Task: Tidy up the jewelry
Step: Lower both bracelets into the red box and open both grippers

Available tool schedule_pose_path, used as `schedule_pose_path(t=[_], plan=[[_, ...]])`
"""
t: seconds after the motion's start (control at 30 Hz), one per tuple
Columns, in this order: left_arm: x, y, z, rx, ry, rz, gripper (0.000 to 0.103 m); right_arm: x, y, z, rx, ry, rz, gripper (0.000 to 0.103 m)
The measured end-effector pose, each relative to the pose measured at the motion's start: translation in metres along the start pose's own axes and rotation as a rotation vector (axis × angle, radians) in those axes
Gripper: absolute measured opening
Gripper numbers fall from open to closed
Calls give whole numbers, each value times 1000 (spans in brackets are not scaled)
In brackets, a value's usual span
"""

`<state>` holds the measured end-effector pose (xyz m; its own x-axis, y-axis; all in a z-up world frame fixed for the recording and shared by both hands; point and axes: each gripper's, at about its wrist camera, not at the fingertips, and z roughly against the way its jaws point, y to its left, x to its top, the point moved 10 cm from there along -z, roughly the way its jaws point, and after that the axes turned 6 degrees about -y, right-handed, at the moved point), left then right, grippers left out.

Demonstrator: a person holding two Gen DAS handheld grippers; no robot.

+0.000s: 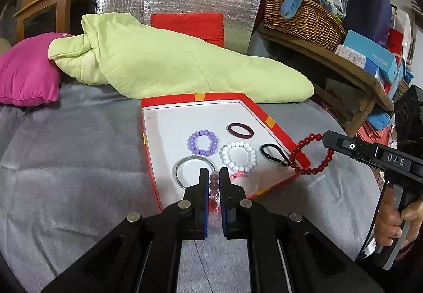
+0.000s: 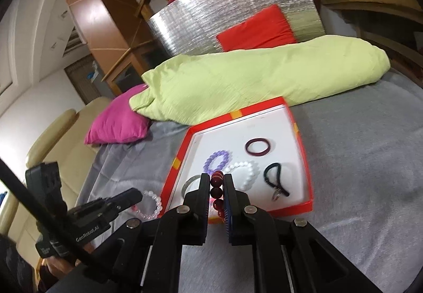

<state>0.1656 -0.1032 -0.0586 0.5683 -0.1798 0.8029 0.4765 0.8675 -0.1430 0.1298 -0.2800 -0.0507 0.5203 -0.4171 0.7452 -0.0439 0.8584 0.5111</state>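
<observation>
Left wrist view. We see the red box (image 1: 280,131) lying open on the grey bedcover (image 1: 66,160), white floor upward. Five pieces already lie inside: purple bead bracelet (image 1: 203,142) near centre, dark red bangle (image 1: 240,131) at its 2 o'clock, white bead bracelet (image 1: 239,156) at its 4 o'clock, silver bangle (image 1: 194,172) at its 6 o'clock, black cord with clasp (image 1: 273,155) toward the 3 o'clock wall. The left gripper (image 1: 213,176) is clamped narrow on a pink and clear bead bracelet (image 1: 213,196), which hangs between the pads over the box's 6 o'clock edge. The right gripper (image 1: 323,138) comes in from 3 o'clock, and the red bead bracelet (image 1: 312,155) dangles from its tip across the box's near right corner.

Right wrist view. The right gripper (image 2: 214,182) has its jaws pinched on the red bead bracelet (image 2: 217,188), a run of beads showing between the pads, above the near wall of the red box (image 2: 304,155). The left gripper (image 2: 127,197) sits at 9 o'clock, just outside the box's left wall, with its pale bead bracelet (image 2: 152,204) looping out from the tip.

Progress, our judgement: five pieces placed, two in hand and not yet set down. We see no loose jewelry elsewhere on the bedcover, so the task looks near its end.
</observation>
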Motion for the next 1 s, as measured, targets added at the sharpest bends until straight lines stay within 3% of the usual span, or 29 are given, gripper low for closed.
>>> schedule_pose_path(t=[0.6, 1.0], plan=[[14, 5, -26, -16, -5, 28, 8, 27, -40, -16, -83, -39, -41, 11], [21, 10, -51, 31, 10, 1, 8, 38, -66, -39, -121, -49, -78, 11]])
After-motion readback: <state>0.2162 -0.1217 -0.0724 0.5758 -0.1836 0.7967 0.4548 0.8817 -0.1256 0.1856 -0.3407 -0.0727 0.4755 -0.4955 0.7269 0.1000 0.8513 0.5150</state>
